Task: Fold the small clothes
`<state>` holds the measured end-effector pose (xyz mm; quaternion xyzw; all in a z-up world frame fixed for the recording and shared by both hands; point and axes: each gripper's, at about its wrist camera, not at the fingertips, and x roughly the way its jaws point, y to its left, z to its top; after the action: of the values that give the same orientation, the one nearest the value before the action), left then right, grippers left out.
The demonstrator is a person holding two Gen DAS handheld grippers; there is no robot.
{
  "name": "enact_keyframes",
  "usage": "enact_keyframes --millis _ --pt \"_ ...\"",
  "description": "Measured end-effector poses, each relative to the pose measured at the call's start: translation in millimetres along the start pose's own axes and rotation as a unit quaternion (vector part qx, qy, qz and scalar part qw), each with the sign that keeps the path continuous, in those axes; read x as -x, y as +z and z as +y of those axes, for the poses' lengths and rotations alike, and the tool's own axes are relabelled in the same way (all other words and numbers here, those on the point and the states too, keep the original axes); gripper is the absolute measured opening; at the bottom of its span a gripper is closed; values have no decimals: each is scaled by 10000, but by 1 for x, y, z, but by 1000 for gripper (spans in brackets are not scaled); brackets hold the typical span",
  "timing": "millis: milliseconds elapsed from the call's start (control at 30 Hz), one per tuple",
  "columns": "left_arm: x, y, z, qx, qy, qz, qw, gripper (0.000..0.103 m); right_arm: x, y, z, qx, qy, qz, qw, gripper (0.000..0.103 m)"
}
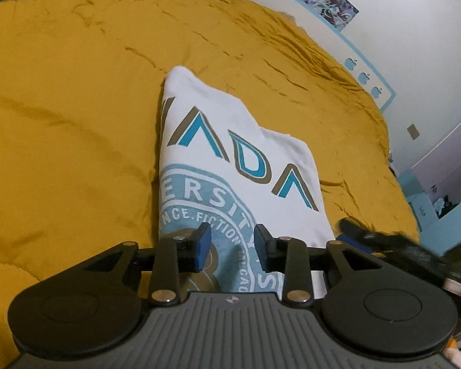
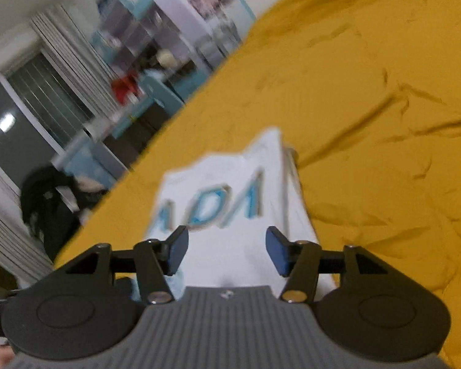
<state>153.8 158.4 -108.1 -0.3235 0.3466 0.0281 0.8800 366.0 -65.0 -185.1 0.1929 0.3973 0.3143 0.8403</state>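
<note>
Mustard-yellow quilted bedspread point(image 1: 76, 107), softly wrinkled, holds a folded white cotton T-shirt point(image 1: 230, 141) with teal printed lettering, lying near its middle. Left gripper point(image 1: 232, 247) and right gripper point(image 2: 227, 250) hover released above the shirt's near edge.

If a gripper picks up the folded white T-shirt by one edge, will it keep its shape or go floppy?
The white T-shirt would probably droop and unfold, since its layers lie loose and unevenly stepped. It looks light: it hardly dents the yellow bedcover. Pushed, it would likely bunch up rather than slide, because that cover is soft and wrinkled. It cannot roll or break.
</note>
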Motion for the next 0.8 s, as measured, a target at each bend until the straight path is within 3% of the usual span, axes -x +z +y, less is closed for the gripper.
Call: enact_keyframes --millis 67,100,233,400,500,633,800 --pt "0 -4 7 79 -79 -4 9999 39 -14 0 -15 -108 -611 253 9978 53" --pt "0 -6 9 84 -110 -12 9999 39 -18 -2 -25 -257 -621 354 9971 53" --pt "-3 -4 9 11 -81 9 10000 39 -4 -7 -37 -597 -414 71 9973 54" --pt "13 -3 -9 -113 -81 -230 9996 41 25 -12 -9 -18 191 -658 9976 55" --pt "14 -8 -13 -122 -151 -185 9996 47 19 -16 3 304 503 -419 9974 58" --pt "5 -14 -7 -152 -65 -145 9998 47 0 -20 -4 269 210 -175 9993 57" --pt "8 -10 -10 -11 -15 -66 10000 46 0 -19 -19 -158 288 -69 9994 55"
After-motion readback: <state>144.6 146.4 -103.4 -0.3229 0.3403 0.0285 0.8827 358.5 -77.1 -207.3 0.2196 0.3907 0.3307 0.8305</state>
